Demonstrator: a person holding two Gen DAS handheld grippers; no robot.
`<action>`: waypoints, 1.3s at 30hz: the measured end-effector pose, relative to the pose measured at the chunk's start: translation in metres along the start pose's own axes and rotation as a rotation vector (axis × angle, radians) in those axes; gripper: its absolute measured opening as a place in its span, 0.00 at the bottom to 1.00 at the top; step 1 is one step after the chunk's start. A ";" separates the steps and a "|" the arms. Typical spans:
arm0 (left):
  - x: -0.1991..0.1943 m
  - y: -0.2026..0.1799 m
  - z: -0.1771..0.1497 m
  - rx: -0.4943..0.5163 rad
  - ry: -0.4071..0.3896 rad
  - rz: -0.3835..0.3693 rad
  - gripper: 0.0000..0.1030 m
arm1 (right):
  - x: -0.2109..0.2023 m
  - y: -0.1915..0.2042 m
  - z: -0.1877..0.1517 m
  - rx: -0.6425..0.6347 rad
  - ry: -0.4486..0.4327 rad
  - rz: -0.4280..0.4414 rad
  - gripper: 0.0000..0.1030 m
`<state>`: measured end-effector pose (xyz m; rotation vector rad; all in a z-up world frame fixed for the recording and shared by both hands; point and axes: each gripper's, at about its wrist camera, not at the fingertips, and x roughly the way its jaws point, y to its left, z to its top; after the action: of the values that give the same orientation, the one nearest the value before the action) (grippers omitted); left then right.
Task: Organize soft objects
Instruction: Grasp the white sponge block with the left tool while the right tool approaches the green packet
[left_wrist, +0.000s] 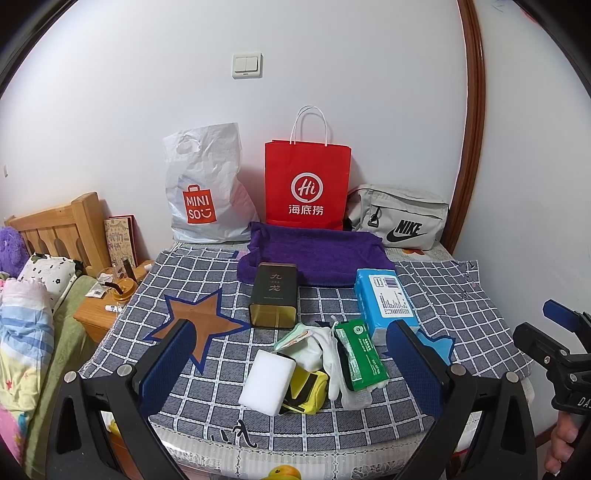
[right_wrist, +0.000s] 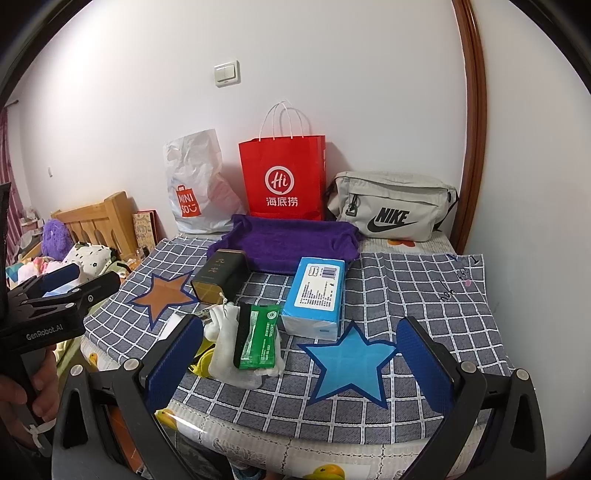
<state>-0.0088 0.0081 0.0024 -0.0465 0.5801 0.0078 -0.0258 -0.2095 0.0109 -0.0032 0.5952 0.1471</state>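
Both grippers, left gripper (left_wrist: 291, 369) and right gripper (right_wrist: 308, 363), hover with fingers apart; the left should lower straight over the white sponge (left_wrist: 266, 383) in front of the tin (left_wrist: 274, 296) and squeeze gently.

The checked cloth (left_wrist: 332, 306) looks woven and matt, the purple towel (left_wrist: 317, 254) fuzzy, the dark tin (left_wrist: 274, 295) glossy, possibly metal, and the green packet (left_wrist: 360, 354) shiny plastic.

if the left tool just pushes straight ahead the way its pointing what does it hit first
Most likely the white sponge block, which lies low between the open left tool fingers, with the yellow pouch and white glove right behind it. Height above the cloth is unclear.
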 end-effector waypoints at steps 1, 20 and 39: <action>-0.001 0.000 0.000 -0.001 -0.002 -0.003 1.00 | 0.000 0.000 0.000 0.000 -0.001 0.001 1.00; 0.052 0.014 -0.017 0.039 0.122 0.002 1.00 | 0.032 0.000 -0.008 -0.011 0.010 0.025 1.00; 0.165 0.036 -0.074 0.025 0.371 -0.030 0.96 | 0.145 -0.003 -0.037 -0.003 0.228 0.044 1.00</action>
<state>0.0875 0.0402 -0.1512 -0.0322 0.9507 -0.0380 0.0723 -0.1939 -0.1010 -0.0100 0.8226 0.1917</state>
